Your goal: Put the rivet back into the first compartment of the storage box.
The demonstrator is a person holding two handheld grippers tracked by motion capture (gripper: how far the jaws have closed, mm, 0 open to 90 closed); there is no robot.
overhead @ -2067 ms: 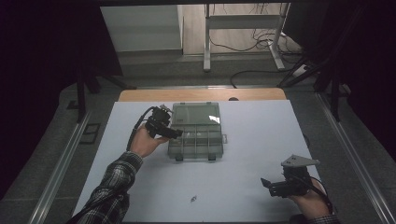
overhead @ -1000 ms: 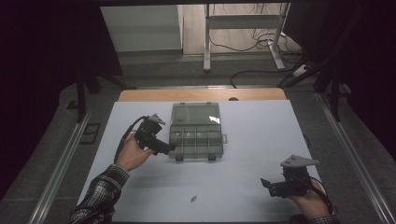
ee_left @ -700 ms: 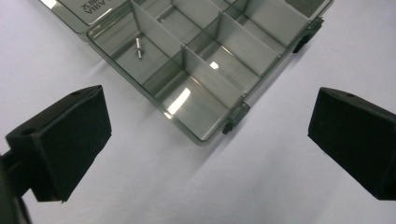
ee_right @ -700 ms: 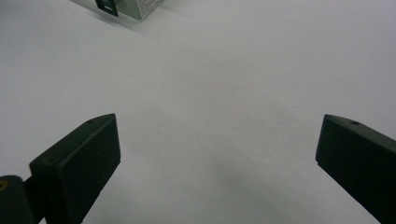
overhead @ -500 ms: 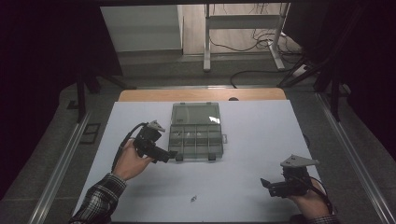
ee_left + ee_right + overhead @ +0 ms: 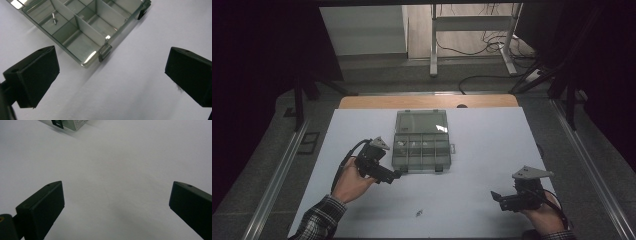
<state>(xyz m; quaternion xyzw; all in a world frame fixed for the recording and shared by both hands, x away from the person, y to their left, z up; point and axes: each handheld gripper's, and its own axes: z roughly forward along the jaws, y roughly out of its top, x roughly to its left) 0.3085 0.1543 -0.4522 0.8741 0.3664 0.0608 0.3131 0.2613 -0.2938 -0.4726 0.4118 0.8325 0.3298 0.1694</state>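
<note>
Left gripper (image 6: 393,175), jaws spread and empty, sits just off the near-left corner of the open box (image 6: 421,148); a small screw (image 6: 419,213) lies on the table (image 6: 492,150) nearer the person than the box. Right gripper (image 6: 496,196), also spread and empty, waits well apart.

The box (image 6: 421,140) at frame centre looks like clear, glossy plastic; in the left gripper view its walls and dividers throw bright glints. A small screw (image 6: 53,18) in its upper-left compartment looks metallic. The table (image 6: 492,145) is matt white and smooth, with a wooden strip (image 6: 427,101) along its upper edge. Both grippers' black jaws look matt. The sleeve (image 6: 319,220) at lower left is checked cloth.
</note>
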